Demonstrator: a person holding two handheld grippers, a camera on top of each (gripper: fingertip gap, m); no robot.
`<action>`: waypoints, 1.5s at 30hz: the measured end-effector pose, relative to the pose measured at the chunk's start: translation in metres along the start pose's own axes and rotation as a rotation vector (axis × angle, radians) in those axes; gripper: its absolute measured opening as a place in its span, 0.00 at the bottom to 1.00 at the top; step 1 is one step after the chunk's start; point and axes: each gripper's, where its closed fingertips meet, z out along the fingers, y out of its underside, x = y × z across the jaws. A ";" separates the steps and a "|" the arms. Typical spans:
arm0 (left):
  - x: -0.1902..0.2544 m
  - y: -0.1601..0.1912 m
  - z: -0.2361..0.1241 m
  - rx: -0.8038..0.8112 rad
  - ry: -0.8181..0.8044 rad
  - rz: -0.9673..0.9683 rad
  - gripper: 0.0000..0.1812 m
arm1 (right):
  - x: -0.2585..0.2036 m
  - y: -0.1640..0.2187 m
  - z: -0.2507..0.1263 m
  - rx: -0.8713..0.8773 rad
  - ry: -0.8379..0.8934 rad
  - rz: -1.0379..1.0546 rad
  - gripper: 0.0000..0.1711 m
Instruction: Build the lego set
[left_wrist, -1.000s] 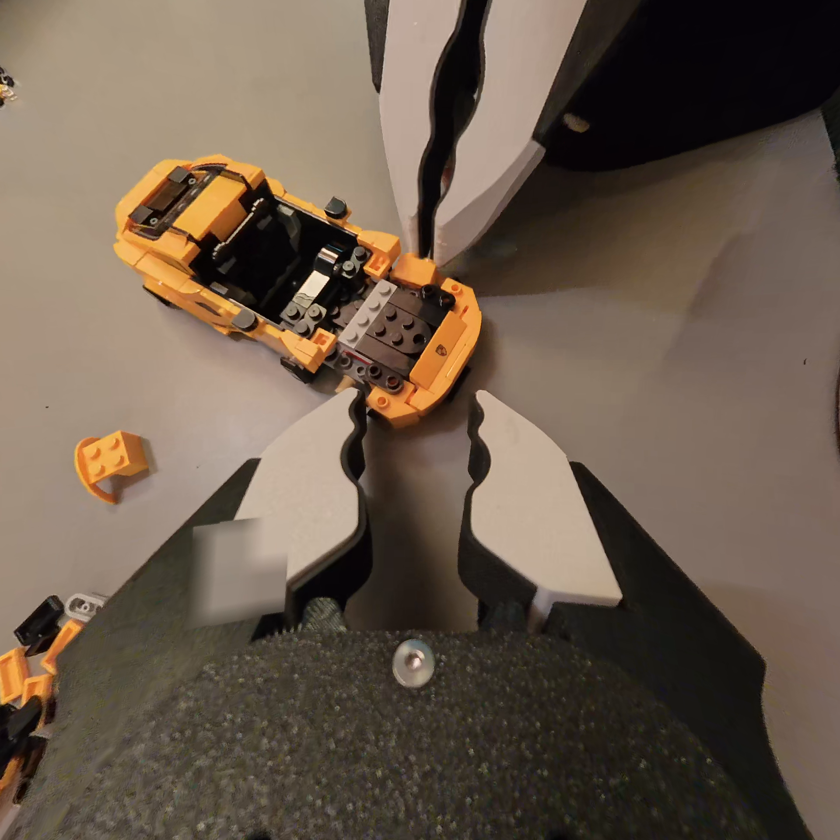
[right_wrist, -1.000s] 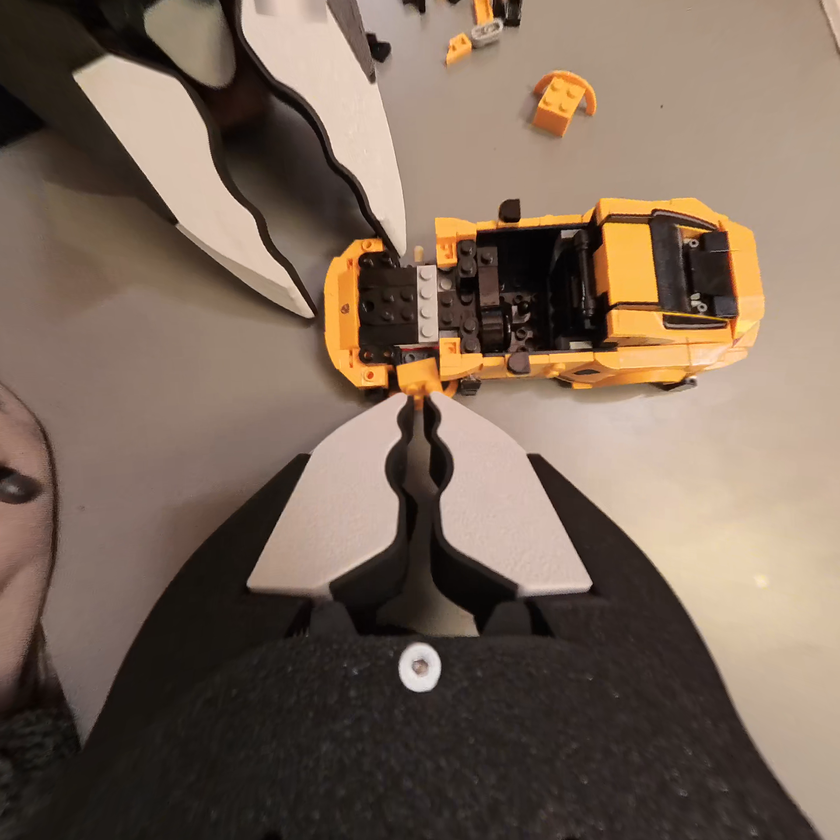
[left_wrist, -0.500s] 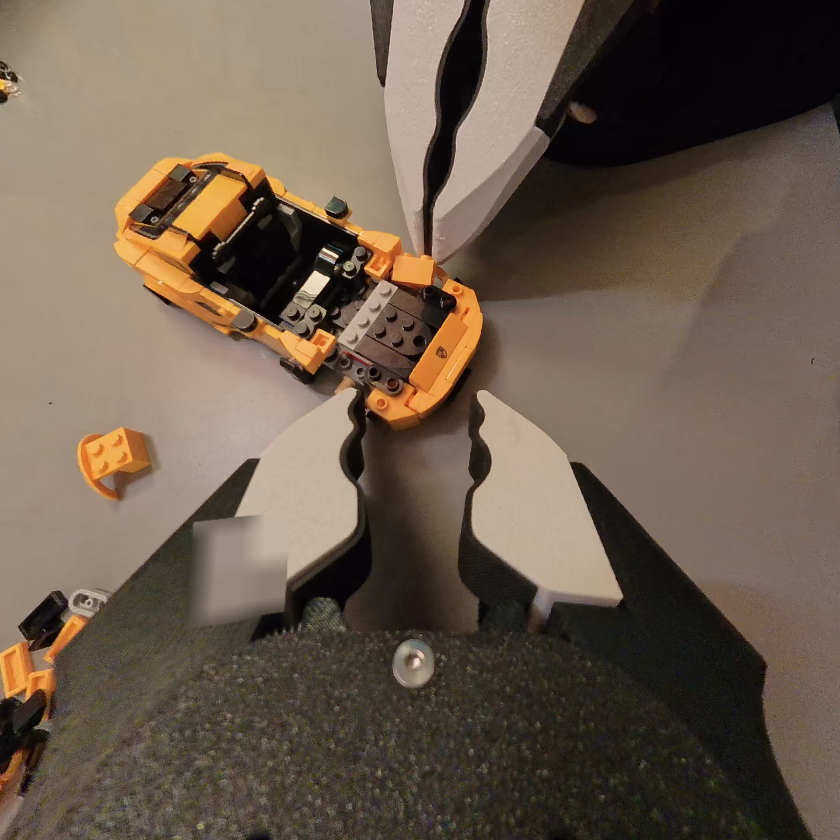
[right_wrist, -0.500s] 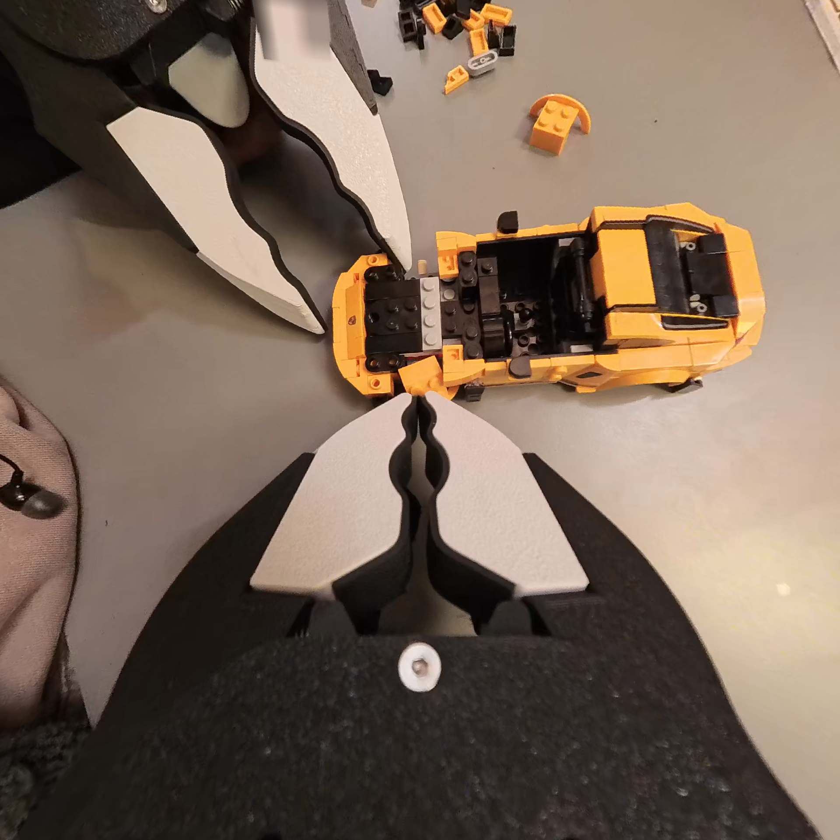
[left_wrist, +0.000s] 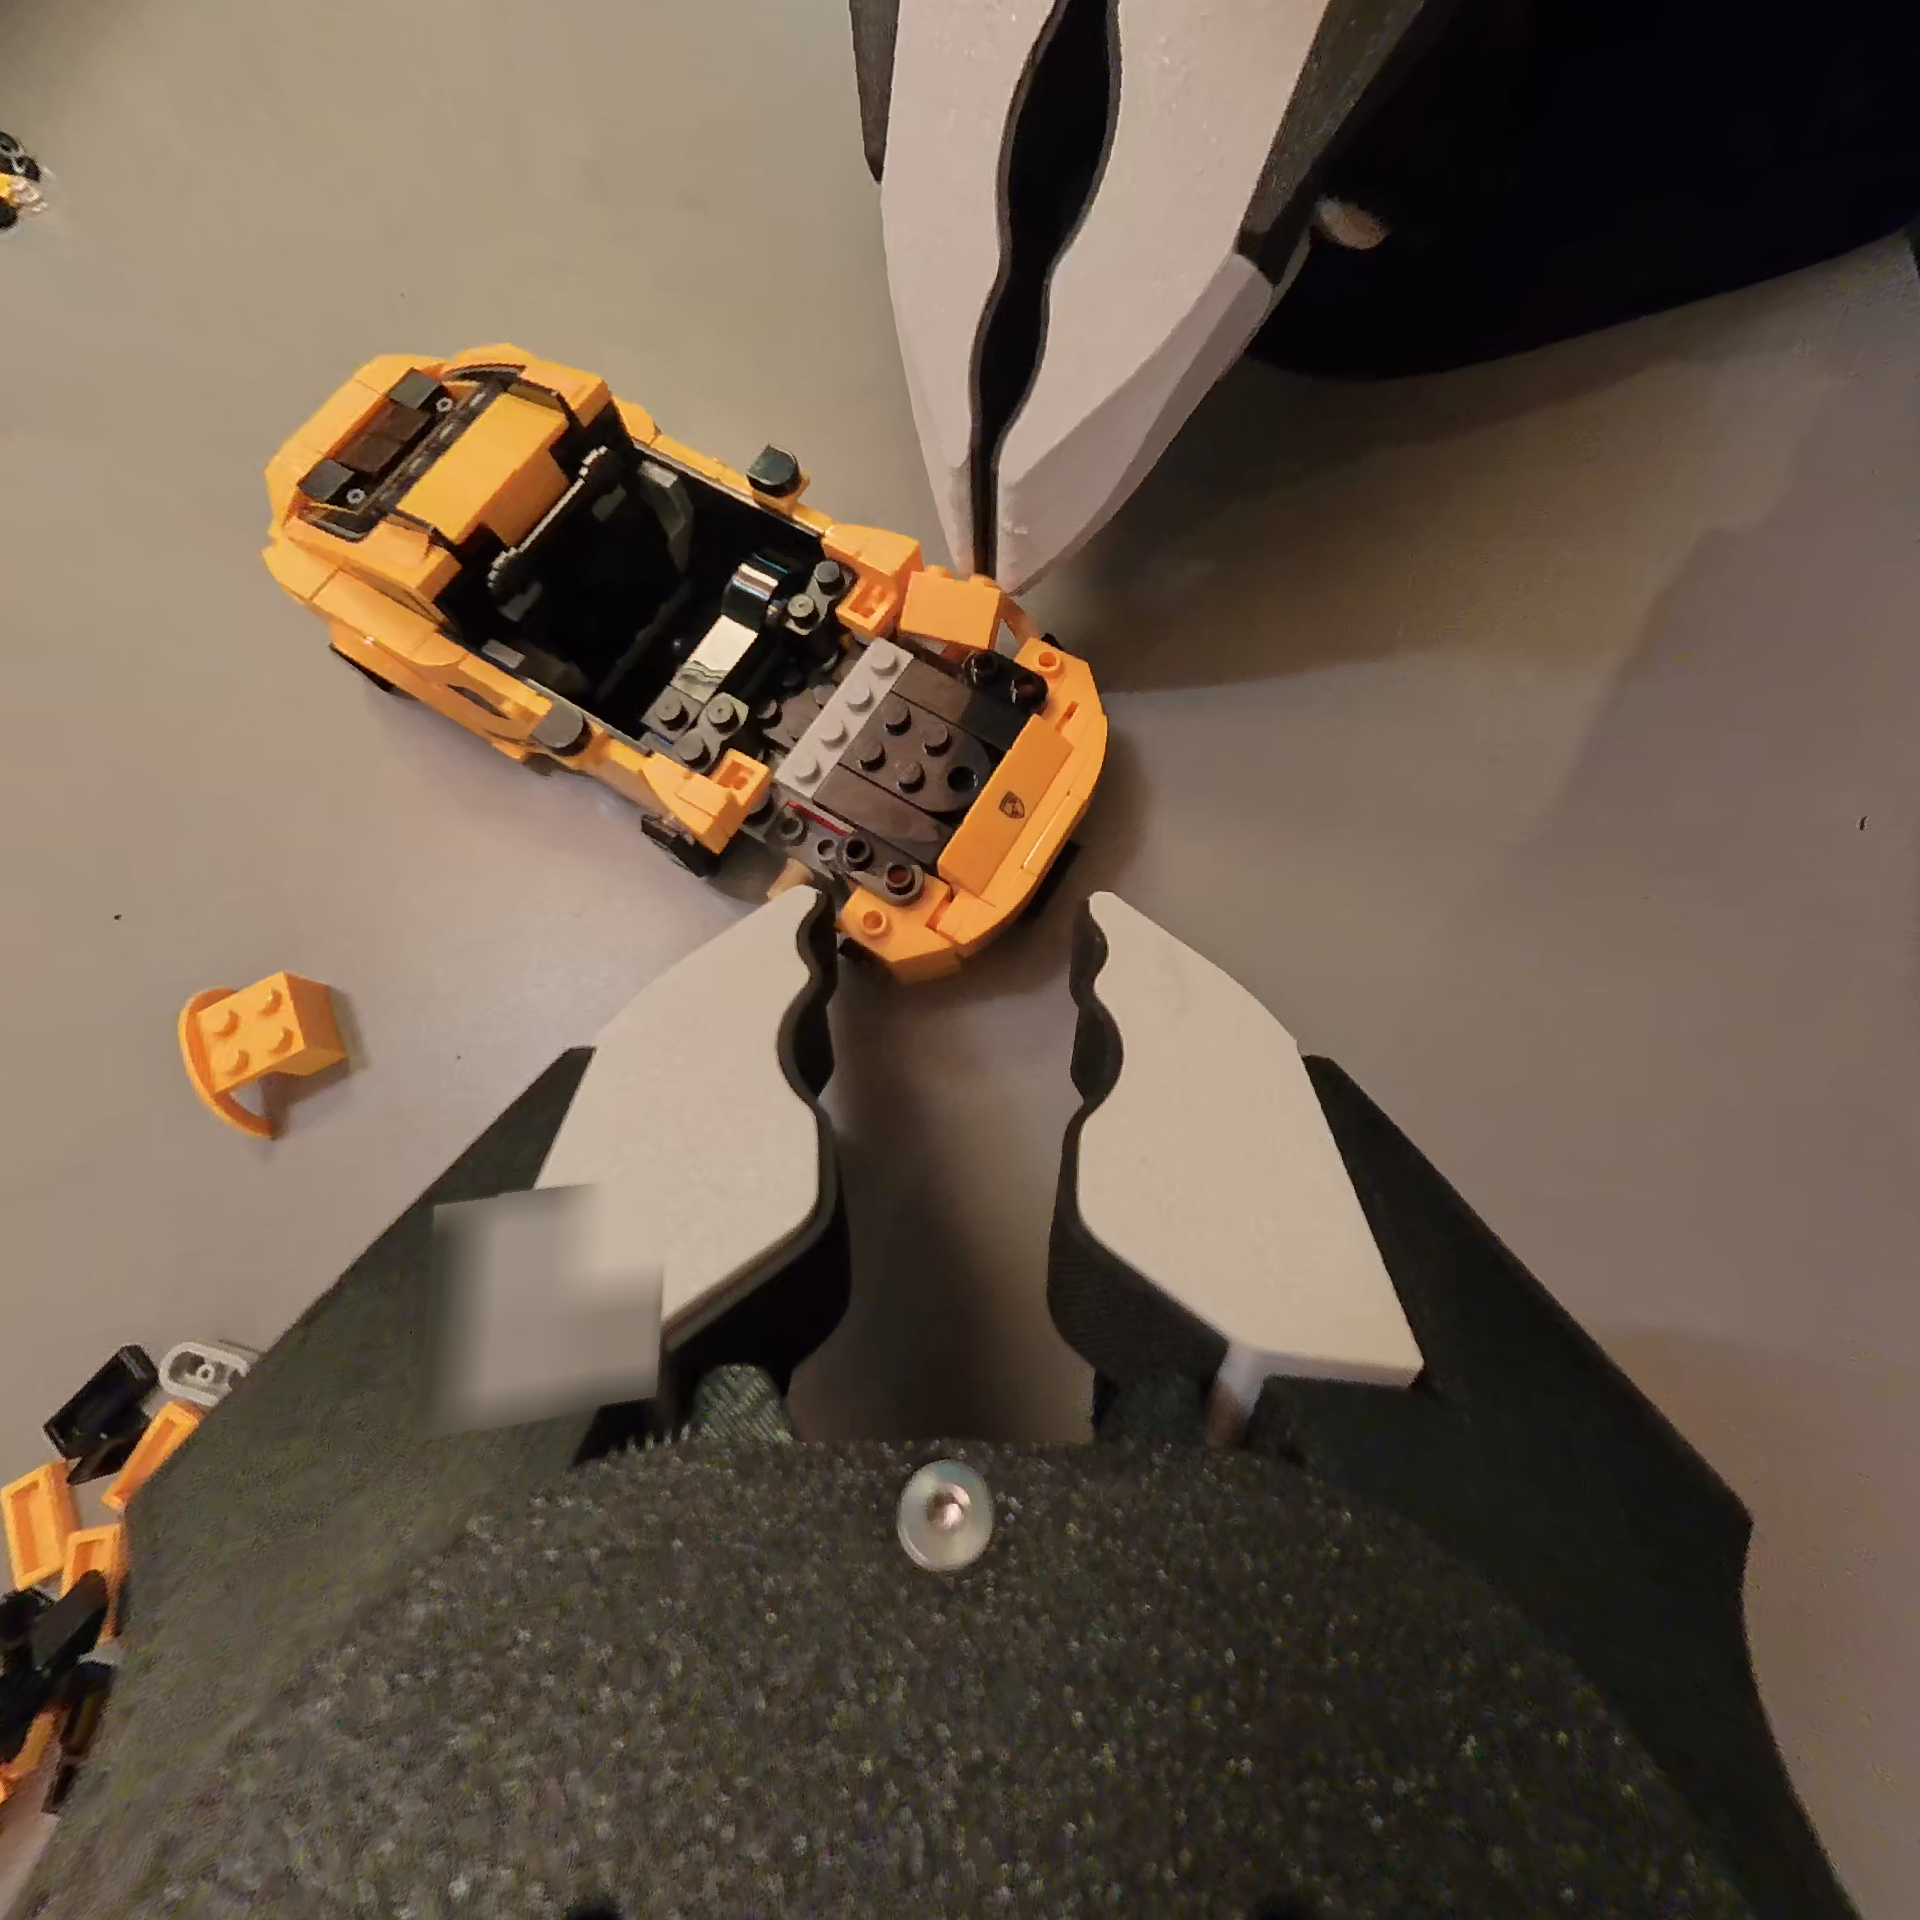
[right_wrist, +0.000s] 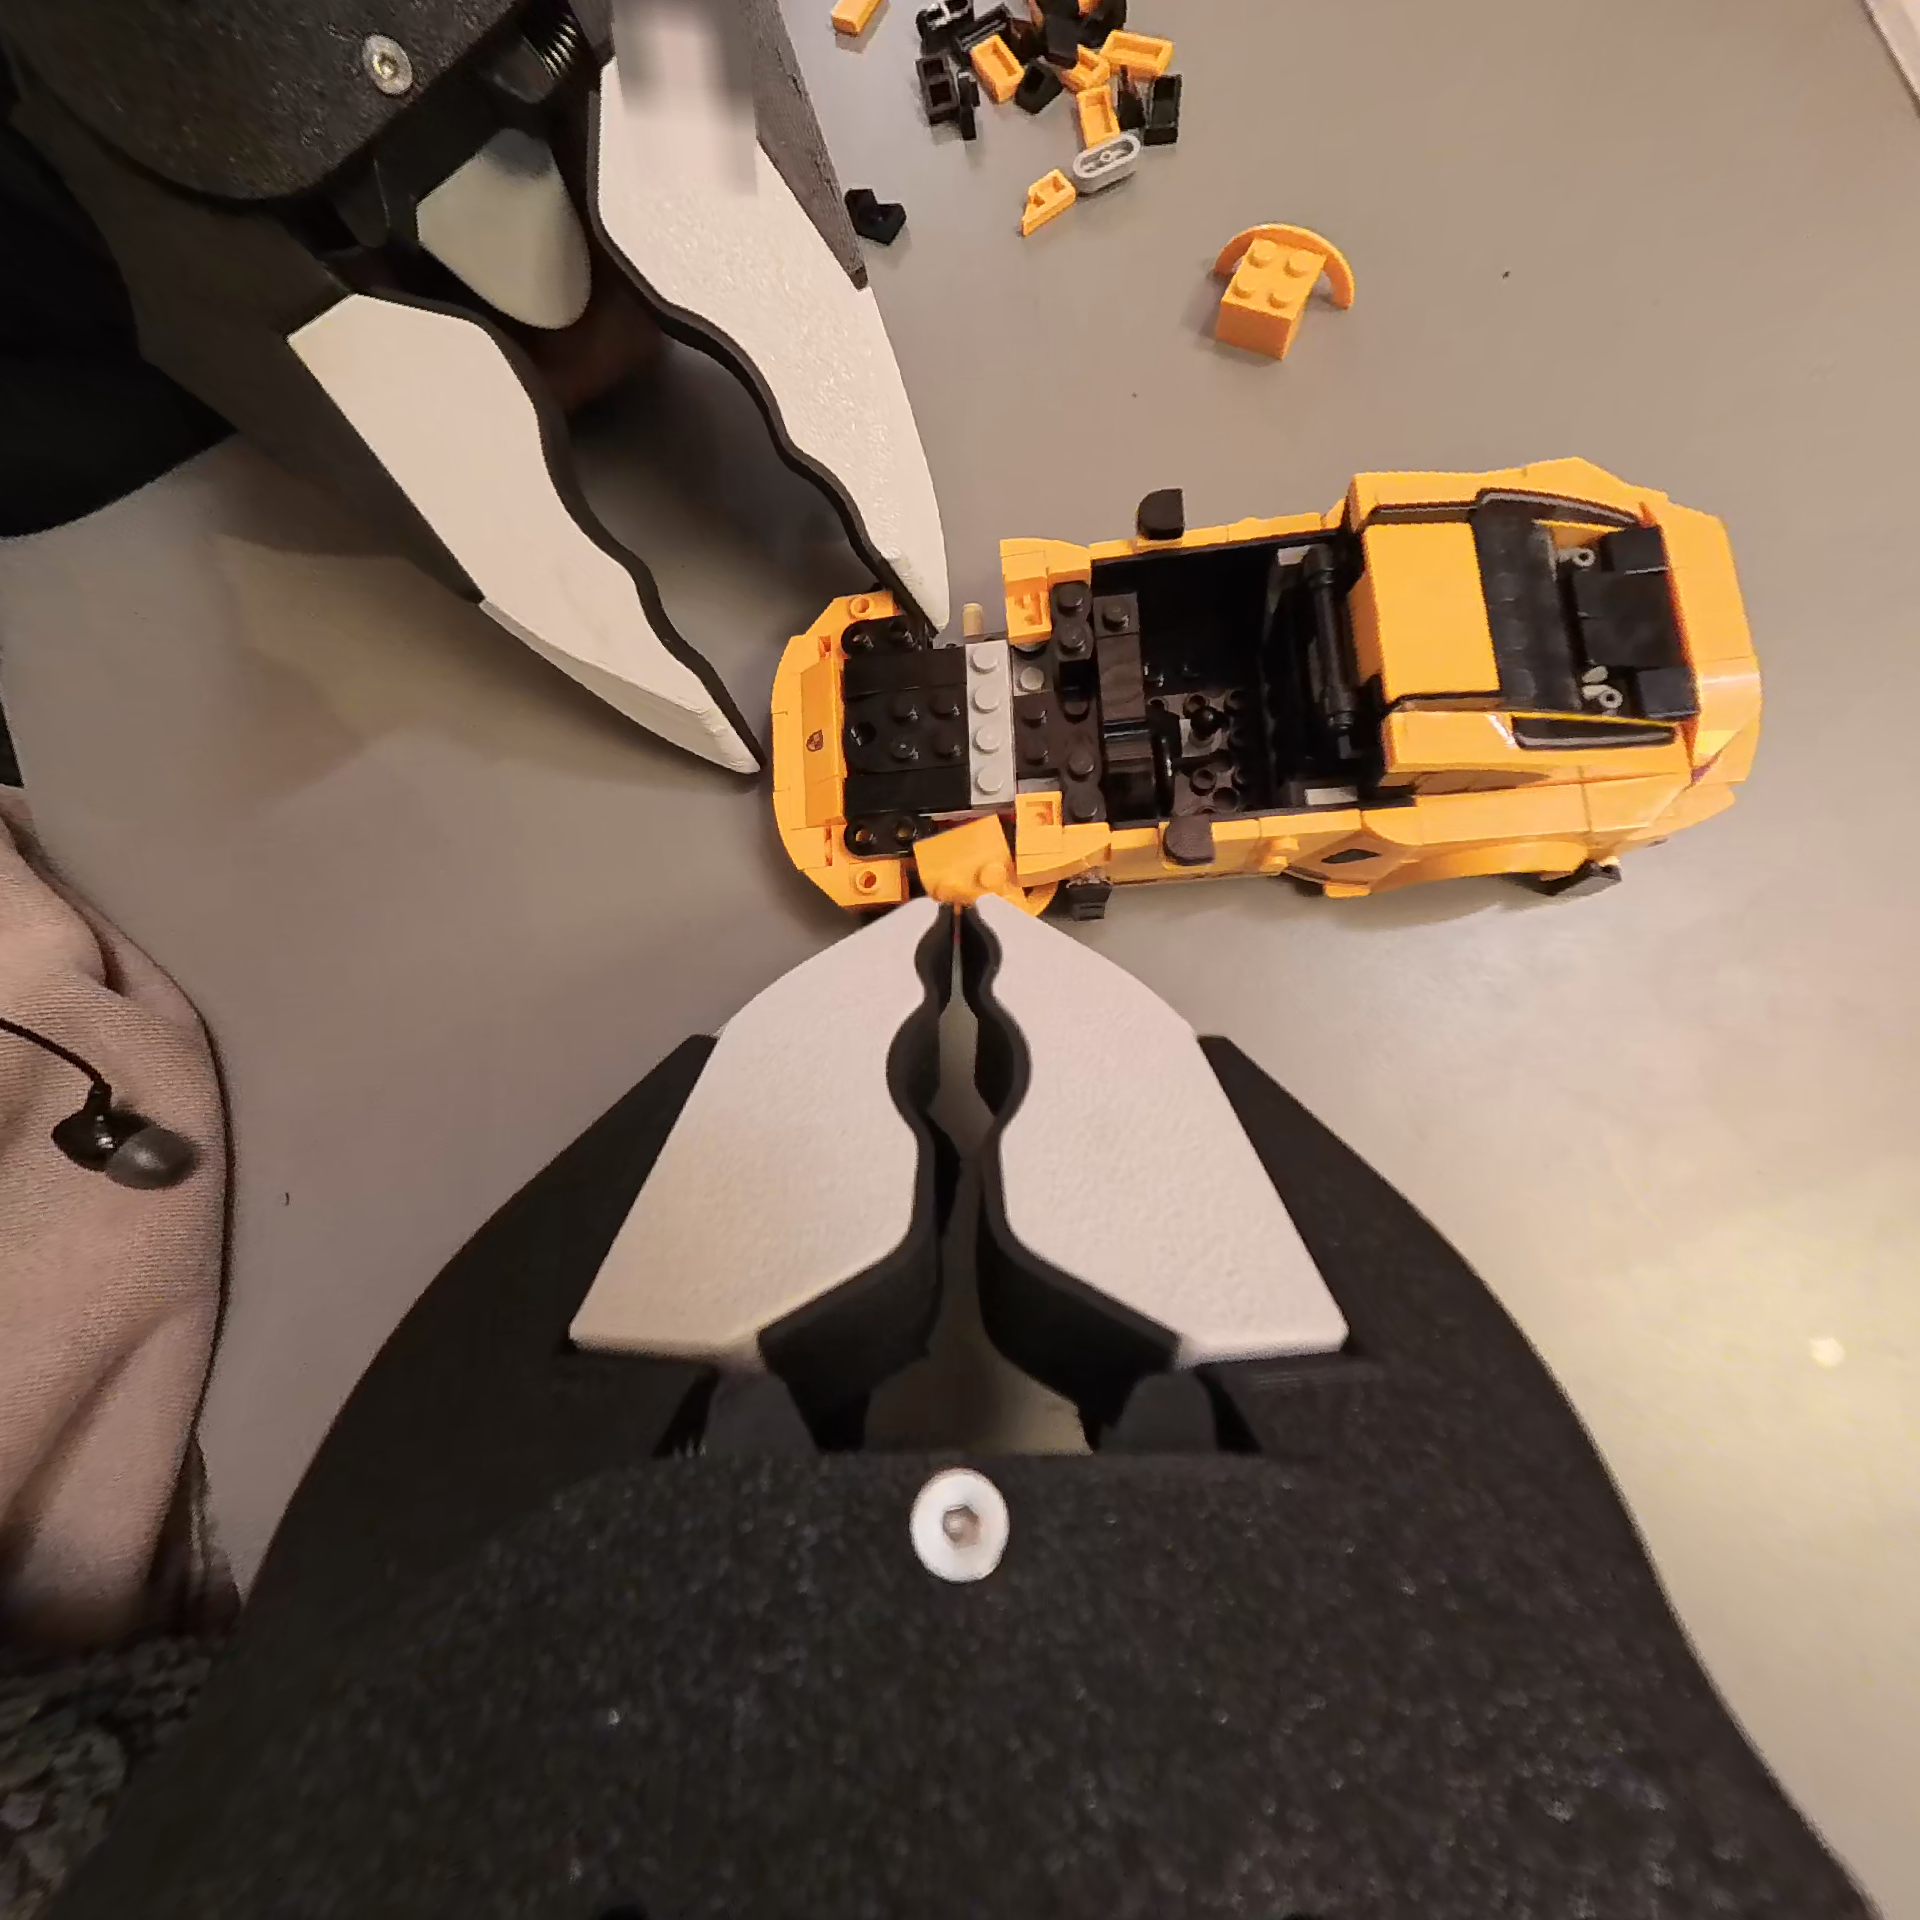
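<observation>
The orange and black lego car (left_wrist: 540, 582) lies on the grey table, roof open, studs bare on its front. My left gripper (left_wrist: 951, 914) is open, its fingertips either side of the car's front corner. My right gripper (right_wrist: 956, 906) is shut on a small orange wheel-arch piece (right_wrist: 961, 857) and holds it against the car's (right_wrist: 1455, 665) front side. In the left wrist view the right gripper (left_wrist: 982, 566) comes in from the top with that piece (left_wrist: 951, 613). The left gripper (right_wrist: 842, 681) shows at top left in the right wrist view.
A second orange wheel-arch piece (left_wrist: 265, 1039) lies loose beside the car and also shows in the right wrist view (right_wrist: 1273, 296). A pile of small orange and black pieces (right_wrist: 1060, 83) lies beyond it. A person's clothing with an earbud (right_wrist: 125, 1153) is at the left edge. My right fingertips sit around 6 centimeters from my left ones.
My right gripper has drawn back slightly, so more of the loose pile shows, and the arch piece has tilted a little at the car's front. The left gripper has stayed put.
</observation>
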 end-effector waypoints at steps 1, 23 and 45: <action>0.000 0.000 0.000 -0.001 -0.001 0.001 0.24 | 0.000 0.000 0.000 -0.001 0.003 0.005 0.00; 0.000 0.001 -0.001 -0.018 -0.009 0.009 0.24 | -0.002 0.001 0.001 -0.008 0.049 0.097 0.03; 0.003 -0.038 -0.015 0.065 -0.003 0.031 0.22 | -0.003 -0.003 0.001 0.045 0.037 0.086 0.03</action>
